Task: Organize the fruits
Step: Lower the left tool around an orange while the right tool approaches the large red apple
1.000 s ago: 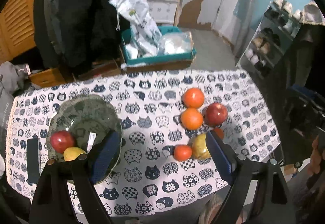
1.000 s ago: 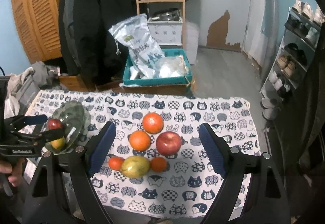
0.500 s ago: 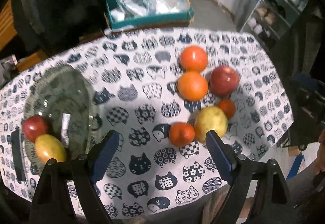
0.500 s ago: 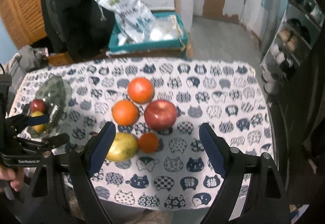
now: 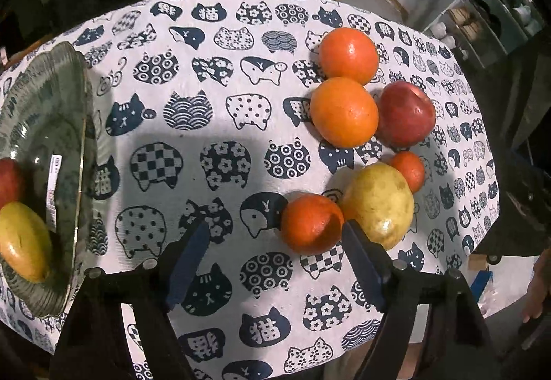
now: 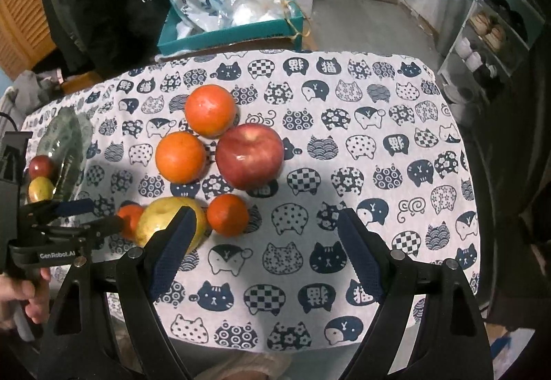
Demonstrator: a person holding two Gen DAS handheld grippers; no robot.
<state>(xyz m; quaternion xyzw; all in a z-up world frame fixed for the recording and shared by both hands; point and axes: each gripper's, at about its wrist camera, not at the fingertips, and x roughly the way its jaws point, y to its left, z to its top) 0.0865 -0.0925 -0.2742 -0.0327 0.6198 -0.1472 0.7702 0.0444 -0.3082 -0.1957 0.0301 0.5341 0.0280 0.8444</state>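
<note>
On the cat-print cloth lie two oranges (image 5: 347,51) (image 5: 344,111), a red apple (image 5: 404,113), a yellow fruit (image 5: 378,204) and two small tangerines (image 5: 311,223) (image 5: 408,170). My left gripper (image 5: 275,256) hangs just over the near tangerine. Its jaws are closing; the fruit sits by the right finger and the pads do not press on it. My right gripper (image 6: 265,242) is open and empty above the cloth, with the other tangerine (image 6: 227,214) just ahead of it. The green glass bowl (image 5: 44,125) at the left holds a red apple (image 5: 8,180) and a yellow fruit (image 5: 24,242).
A teal box (image 6: 234,25) with plastic bags stands behind the table's far edge. Dark coats hang at the back left and a shoe rack (image 6: 492,32) is at the right. A hand (image 6: 20,297) holds the left gripper (image 6: 100,216).
Both grippers have come down toward the table and tipped more steeply, so the fruits look larger. The left gripper's fingers have drawn closer together.
</note>
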